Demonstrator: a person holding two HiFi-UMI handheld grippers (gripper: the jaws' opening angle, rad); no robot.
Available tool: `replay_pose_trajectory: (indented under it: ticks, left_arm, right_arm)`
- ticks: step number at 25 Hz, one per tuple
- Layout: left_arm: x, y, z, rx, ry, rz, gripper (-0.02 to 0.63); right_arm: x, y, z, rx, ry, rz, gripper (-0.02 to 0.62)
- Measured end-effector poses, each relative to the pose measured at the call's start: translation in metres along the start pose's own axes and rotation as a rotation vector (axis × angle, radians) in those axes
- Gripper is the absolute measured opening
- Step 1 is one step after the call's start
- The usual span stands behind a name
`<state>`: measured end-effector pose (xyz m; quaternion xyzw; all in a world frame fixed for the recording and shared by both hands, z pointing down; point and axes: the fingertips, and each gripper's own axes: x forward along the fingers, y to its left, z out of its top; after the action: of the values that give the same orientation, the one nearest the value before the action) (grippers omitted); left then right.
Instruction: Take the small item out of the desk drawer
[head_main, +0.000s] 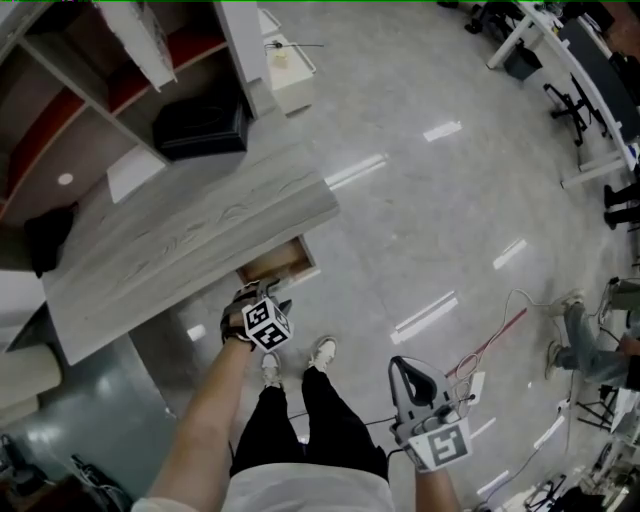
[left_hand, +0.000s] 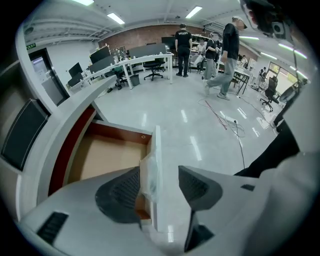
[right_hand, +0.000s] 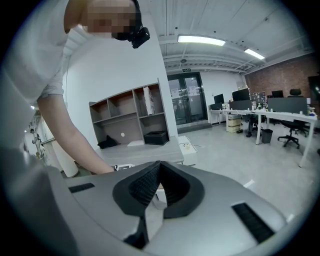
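Note:
The desk drawer (head_main: 275, 262) stands pulled out from under the grey wooden desk top (head_main: 190, 240). In the left gripper view its brown inside (left_hand: 107, 155) looks bare. My left gripper (head_main: 266, 296) (left_hand: 160, 185) is at the drawer's white front panel (left_hand: 157, 150), jaws wide, one on each side of the panel. A translucent whitish piece (left_hand: 149, 175) sits against the panel's inner face by the left pad; I cannot tell what it is. The right pad stands clear of the panel. My right gripper (head_main: 405, 366) (right_hand: 159, 164) hangs low at the right, shut and empty.
A shelf unit (head_main: 120, 70) with a black box (head_main: 200, 125) stands behind the desk. Red and white cables (head_main: 490, 350) lie on the shiny floor at the right. Several people (left_hand: 227, 45) stand among office desks farther off. The person's own feet (head_main: 320, 352) are just below the drawer.

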<state>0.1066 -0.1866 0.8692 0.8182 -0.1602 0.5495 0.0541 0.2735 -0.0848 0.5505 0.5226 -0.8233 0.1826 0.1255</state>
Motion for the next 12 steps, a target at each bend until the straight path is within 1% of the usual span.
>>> replay_pose_trajectory:
  ticks: [8, 9, 12]
  left_arm:
    - [0.02, 0.004, 0.003, -0.013, 0.045, -0.007, 0.236]
    - [0.021, 0.004, 0.001, -0.017, 0.05, -0.006, 0.222]
    - [0.022, 0.005, -0.004, -0.021, 0.063, 0.012, 0.15]
  right_arm:
    - [0.002, -0.011, -0.009, 0.007, 0.013, -0.002, 0.021]
    - [0.002, -0.011, -0.01, 0.007, 0.012, -0.002, 0.021]
    - [0.003, -0.011, -0.013, 0.007, 0.016, 0.001, 0.021]
